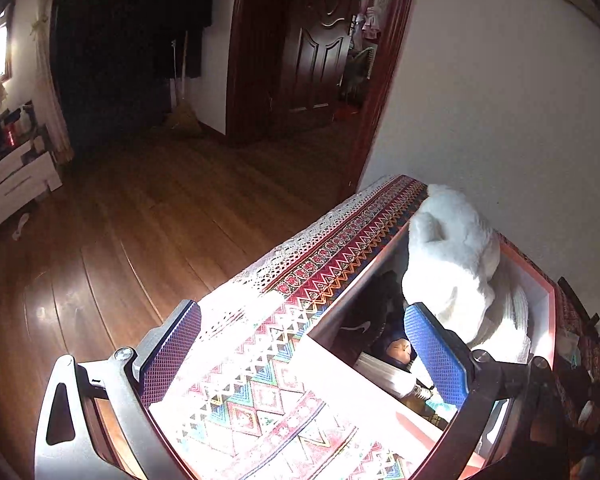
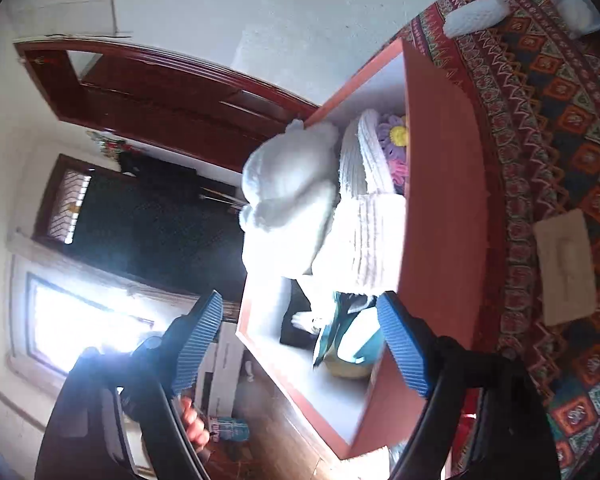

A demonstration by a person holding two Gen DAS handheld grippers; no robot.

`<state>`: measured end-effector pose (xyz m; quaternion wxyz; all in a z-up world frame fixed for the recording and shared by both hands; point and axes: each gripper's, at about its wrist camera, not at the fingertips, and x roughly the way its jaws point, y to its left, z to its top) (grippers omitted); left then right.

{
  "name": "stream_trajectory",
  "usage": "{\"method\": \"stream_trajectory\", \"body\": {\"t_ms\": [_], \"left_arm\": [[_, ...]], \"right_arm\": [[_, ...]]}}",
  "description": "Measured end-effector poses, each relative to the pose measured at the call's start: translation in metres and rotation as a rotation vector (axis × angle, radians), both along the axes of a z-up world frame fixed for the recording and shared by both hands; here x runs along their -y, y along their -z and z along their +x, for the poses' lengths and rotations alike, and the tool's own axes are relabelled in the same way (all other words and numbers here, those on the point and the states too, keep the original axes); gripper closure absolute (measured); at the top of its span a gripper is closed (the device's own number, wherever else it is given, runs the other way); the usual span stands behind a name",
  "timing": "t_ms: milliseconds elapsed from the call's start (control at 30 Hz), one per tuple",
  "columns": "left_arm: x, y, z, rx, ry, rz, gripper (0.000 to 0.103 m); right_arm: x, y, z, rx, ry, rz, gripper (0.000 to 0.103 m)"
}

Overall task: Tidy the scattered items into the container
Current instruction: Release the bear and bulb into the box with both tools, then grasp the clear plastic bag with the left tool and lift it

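A red box with white inner walls stands on a patterned cloth. It holds a white plush toy, a white knit item, dark clothing, a doll's face and a bulb. My left gripper is open and empty, its jaws straddling the box's near wall. In the right wrist view the box shows the plush, the knit item, crochet flowers and a teal item. My right gripper is open and empty over the box.
A beige flat item, a white knobbly object and a clear bag lie on the cloth beside the box. A white wall is behind it. Wooden floor, a dark door and a white cabinet lie beyond.
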<state>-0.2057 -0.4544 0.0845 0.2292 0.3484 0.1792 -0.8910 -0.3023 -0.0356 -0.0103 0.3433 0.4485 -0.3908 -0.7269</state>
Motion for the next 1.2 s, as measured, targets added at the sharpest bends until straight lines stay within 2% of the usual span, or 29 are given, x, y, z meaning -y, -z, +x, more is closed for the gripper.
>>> {"method": "stream_trajectory", "body": {"t_ms": [33,67,167,233,300,400,500,567,633,767,833,967,1067,1133,1200], "left_arm": [[-0.006,-0.001,-0.001,-0.001,0.012,-0.003,0.001],[-0.014,-0.003,-0.003,-0.003,0.026,-0.006,0.001],[-0.046,-0.011,-0.010,-0.017,0.091,-0.020,0.001],[-0.077,-0.015,-0.018,-0.030,0.160,-0.021,0.001],[-0.116,-0.017,-0.027,-0.037,0.254,-0.023,0.001],[-0.185,-0.015,-0.045,-0.022,0.403,-0.046,0.001],[-0.262,-0.005,-0.060,0.005,0.549,-0.079,0.001],[-0.313,0.008,-0.067,0.017,0.656,-0.081,0.001],[-0.363,0.023,-0.074,0.025,0.771,-0.072,0.001],[-0.442,0.045,-0.101,0.010,0.924,-0.093,0.001],[-0.466,0.050,-0.133,0.013,0.954,-0.044,0.001],[-0.476,0.066,-0.224,0.040,0.922,0.199,0.001],[-0.474,0.088,-0.287,0.093,0.868,0.299,0.002],[-0.475,0.109,-0.322,0.147,0.846,0.367,0.008],[-0.479,0.130,-0.350,0.209,0.834,0.401,0.008]], "right_arm": [[-0.026,0.001,0.013,0.002,0.060,0.053,0.012],[-0.051,-0.001,0.024,-0.018,0.113,0.068,0.012],[-0.125,-0.020,0.046,-0.107,0.224,0.054,0.009],[-0.173,-0.037,0.058,-0.174,0.328,0.068,0.007],[-0.211,-0.047,0.062,-0.185,0.432,0.082,0.007],[-0.272,-0.043,0.067,-0.158,0.555,0.048,0.007],[-0.321,-0.034,0.070,-0.114,0.675,0.076,0.007],[-0.353,-0.016,0.068,-0.059,0.737,0.071,0.007],[-0.387,0.002,0.073,0.000,0.770,0.035,0.008],[-0.410,0.041,0.063,0.101,0.788,-0.099,0.009],[-0.414,0.051,0.055,0.122,0.784,-0.166,0.009],[-0.414,0.047,0.042,0.108,0.760,-0.190,0.009],[-0.417,0.040,0.036,0.091,0.746,-0.205,0.009],[-0.420,0.040,0.033,0.089,0.750,-0.209,0.009],[-0.421,0.043,0.028,0.098,0.748,-0.221,0.009]]}}
